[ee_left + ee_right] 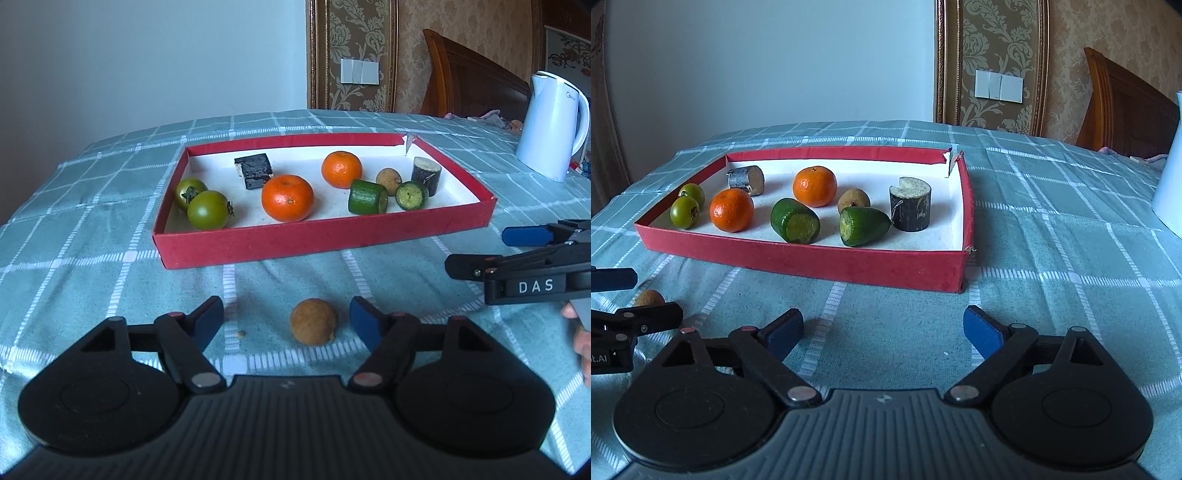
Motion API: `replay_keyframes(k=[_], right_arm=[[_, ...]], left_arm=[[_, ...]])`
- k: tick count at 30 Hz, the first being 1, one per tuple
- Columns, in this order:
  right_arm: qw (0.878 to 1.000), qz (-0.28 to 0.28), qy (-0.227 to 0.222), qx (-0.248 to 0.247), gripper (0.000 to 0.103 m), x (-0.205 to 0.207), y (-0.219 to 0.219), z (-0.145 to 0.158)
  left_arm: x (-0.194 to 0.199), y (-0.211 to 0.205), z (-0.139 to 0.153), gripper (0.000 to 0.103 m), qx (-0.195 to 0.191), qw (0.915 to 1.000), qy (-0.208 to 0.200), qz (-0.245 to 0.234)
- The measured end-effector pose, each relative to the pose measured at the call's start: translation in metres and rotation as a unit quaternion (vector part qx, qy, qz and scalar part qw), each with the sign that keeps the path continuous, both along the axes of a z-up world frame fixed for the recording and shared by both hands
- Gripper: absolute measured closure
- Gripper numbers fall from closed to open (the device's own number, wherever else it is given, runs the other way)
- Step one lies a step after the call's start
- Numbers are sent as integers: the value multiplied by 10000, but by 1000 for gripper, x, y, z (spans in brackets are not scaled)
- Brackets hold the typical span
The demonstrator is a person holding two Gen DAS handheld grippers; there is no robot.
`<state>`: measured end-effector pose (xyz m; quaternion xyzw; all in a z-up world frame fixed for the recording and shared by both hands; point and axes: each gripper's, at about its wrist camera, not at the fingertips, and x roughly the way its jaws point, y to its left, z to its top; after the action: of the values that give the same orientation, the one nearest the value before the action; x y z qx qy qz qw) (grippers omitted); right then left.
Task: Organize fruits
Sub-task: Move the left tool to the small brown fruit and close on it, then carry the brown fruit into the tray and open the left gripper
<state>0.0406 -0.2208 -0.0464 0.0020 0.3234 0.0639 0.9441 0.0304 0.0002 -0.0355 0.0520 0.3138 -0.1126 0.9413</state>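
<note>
On the cloth [110, 229], just short of the tray's [321, 240] near wall, one brown longan [313, 321] sits loose between the L gripper [287, 320] fingers, which are apart w/ gaps both sides, no pad touching; it lies nearer the 3 o'clock pad. Step in hand, as I read it: grab that longan, drop it in the tray. To do it well: shift a bit toward 3 o'clock to centre it, keep tips low to the cloth, close gently (small, round, may roll or squirt out toward 12), lift clear over the wall, set it by the other longan [388, 179] at approx 1 o'clock in the tray. R gripper [882, 330] is spread wide over bare cloth, nothing between, idle; keep it out of the way. Count in tray: 2 oranges [287, 198], 2 green tomatoes [208, 209], 2 green cut pcs [367, 197], 2 dark stubs [426, 175], 1 longan. Outside: 1 longan. Kettle [550, 129] at 2 o'clock, well apart.
</note>
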Motion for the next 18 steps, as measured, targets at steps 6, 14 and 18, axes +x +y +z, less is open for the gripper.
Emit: replay_keyframes(k=[6, 14, 18], right_arm=[[10000, 1, 2, -10, 9, 0, 0, 0], [10000, 1, 2, -8, 9, 0, 0, 0], [10000, 1, 2, -9, 9, 0, 0, 0]], left_arm=[[-3, -3, 2, 60, -42, 9999, 16, -137], [-6, -6, 3, 76, -90, 9996, 51, -248], [-6, -6, 3, 79, -108, 9996, 59, -271]])
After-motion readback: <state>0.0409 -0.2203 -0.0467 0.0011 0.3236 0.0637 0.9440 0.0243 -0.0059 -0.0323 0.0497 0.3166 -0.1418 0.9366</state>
